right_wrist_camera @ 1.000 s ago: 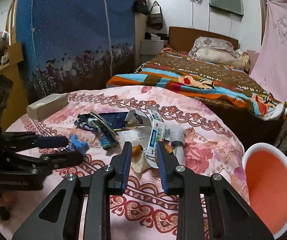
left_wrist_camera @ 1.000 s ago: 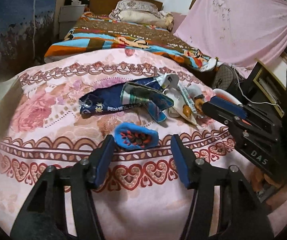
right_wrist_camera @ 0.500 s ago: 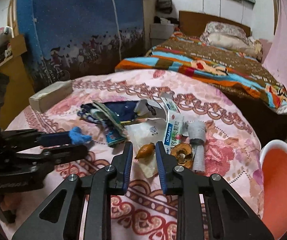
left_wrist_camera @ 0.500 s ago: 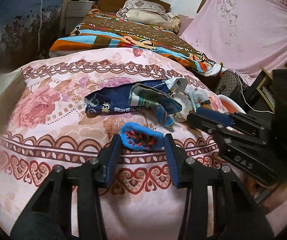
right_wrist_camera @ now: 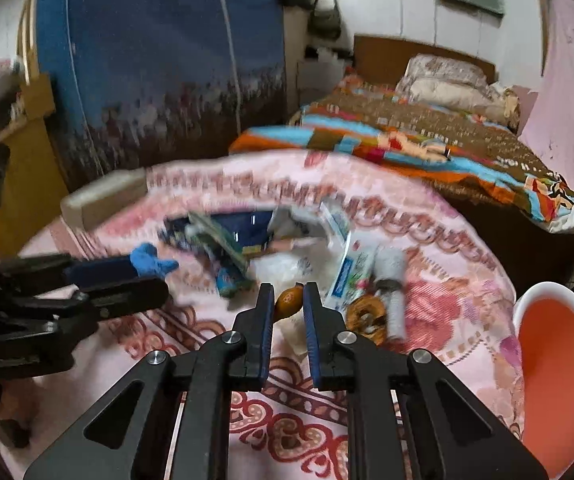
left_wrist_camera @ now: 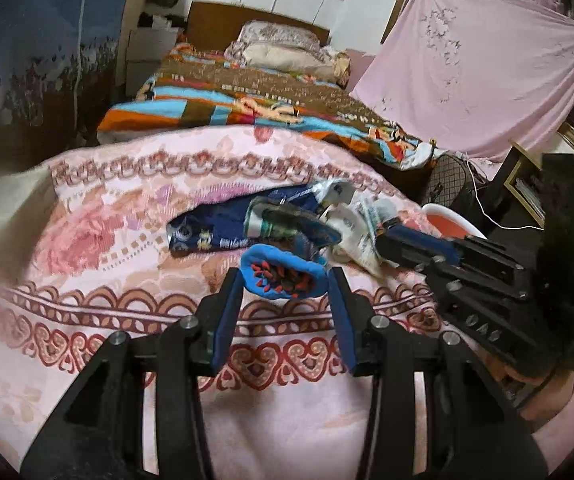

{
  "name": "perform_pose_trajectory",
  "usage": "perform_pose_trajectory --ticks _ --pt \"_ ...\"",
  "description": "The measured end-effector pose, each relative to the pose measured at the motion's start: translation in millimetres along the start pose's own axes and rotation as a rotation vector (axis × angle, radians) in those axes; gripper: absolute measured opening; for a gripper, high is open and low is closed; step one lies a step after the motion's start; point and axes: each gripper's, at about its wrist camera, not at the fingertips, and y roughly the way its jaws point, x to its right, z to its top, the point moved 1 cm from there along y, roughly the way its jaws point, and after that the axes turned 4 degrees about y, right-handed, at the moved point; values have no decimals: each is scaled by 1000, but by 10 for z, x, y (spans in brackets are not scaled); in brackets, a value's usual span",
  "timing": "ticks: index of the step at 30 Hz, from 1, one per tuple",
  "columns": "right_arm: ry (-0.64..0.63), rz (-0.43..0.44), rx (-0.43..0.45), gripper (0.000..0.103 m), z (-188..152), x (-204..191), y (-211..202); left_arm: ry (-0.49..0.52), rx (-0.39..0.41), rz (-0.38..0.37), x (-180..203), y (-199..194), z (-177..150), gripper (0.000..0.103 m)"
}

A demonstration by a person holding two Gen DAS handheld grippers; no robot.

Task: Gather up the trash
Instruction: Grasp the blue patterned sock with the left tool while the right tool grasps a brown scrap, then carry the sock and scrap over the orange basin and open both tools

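A bedroom held a bed (left_wrist_camera: pixel 247 92) with a striped orange, blue and brown blanket, a pink sheet (left_wrist_camera: pixel 475 80) hung on the right wall and a dark blue curtain (right_wrist_camera: pixel 159 48) on the left; in front lay a rounded surface under a pink floral cloth (left_wrist_camera: pixel 99 240), with a heap of trash near its middle. The right wrist view alone showed a pale box (right_wrist_camera: pixel 103 200) at the cloth's far left edge, a white tub with an orange inside (right_wrist_camera: pixel 559 360) at the right, and, in the heap, a white and blue tube box (right_wrist_camera: pixel 351 268), a grey roll (right_wrist_camera: pixel 391 292) and a brown ring-shaped scrap (right_wrist_camera: pixel 367 316). The left wrist view showed the dark blue wrapper (left_wrist_camera: pixel 215 232) more sharply. The left gripper (left_wrist_camera: pixel 287 276) pressed its pads on a blue crumpled piece (left_wrist_camera: pixel 283 276) at the heap's near edge. The right gripper (right_wrist_camera: pixel 289 300), jaws narrow and closing, had a small orange-brown piece (right_wrist_camera: pixel 291 300) between its pads, just in front of the tube box
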Motion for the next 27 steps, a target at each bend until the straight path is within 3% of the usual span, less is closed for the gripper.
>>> perform_pose_trajectory --ticks 7,11,15,20,27 --pt "65 -27 328 13 8 142 -677 73 190 -1 317 -289 187 74" --pt "59 -112 500 13 40 232 -1059 145 304 -16 607 -426 337 74" --pt "89 -186 607 13 36 411 -1341 230 406 -45 994 -508 485 74" --pt "126 -286 671 13 23 728 -1606 333 489 -96 1467 -491 636 74" --pt "205 -405 657 13 -93 1241 -1740 383 457 -192 1911 -243 701 74"
